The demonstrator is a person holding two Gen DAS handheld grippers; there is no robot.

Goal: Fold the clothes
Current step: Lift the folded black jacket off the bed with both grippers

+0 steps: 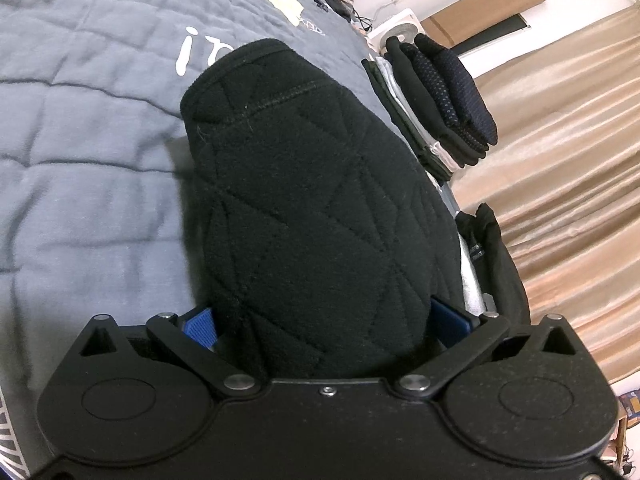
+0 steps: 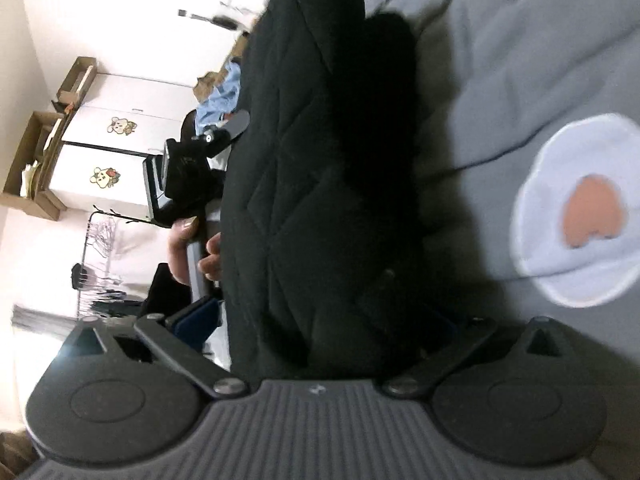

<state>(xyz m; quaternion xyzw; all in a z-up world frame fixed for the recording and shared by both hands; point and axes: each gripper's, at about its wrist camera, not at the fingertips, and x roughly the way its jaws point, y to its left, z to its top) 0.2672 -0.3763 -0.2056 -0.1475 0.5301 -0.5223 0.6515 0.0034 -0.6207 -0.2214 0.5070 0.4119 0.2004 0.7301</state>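
Landmark: we reference every position to the grey quilted bedspread.

Left gripper: its jaws are spread wide, one blue pad on either side of a thick fold of the black quilted garment. We judge it is clamping the bundle, since the fabric fills the whole gap and rises from the jaws without sagging.

Garment position: held above the bedspread, just off its surface, with a hemmed end pointing away from the camera. In the right wrist view the black quilted garment runs upright between the room side and the bedspread.

Reason for hold: we judge that gripping both ends keeps the folded layers together while the bundle is carried or set down.

Right gripper: the fabric fills its gap as well. One blue pad shows clear of the cloth, the other is hidden in shadow, so we cannot tell whether it is clenched.

Left hand: seen past the garment, wrapped round the other gripper's handle.

Count, garments in hand: one.

Count, finished items: one stack of folded dark clothes at the bedspread's far edge, beside a white fan. We cannot count its layers.

Count, bedspread motifs: one white patch with a pink centre.

Backdrop: beige curtain beyond the bedspread's edge.
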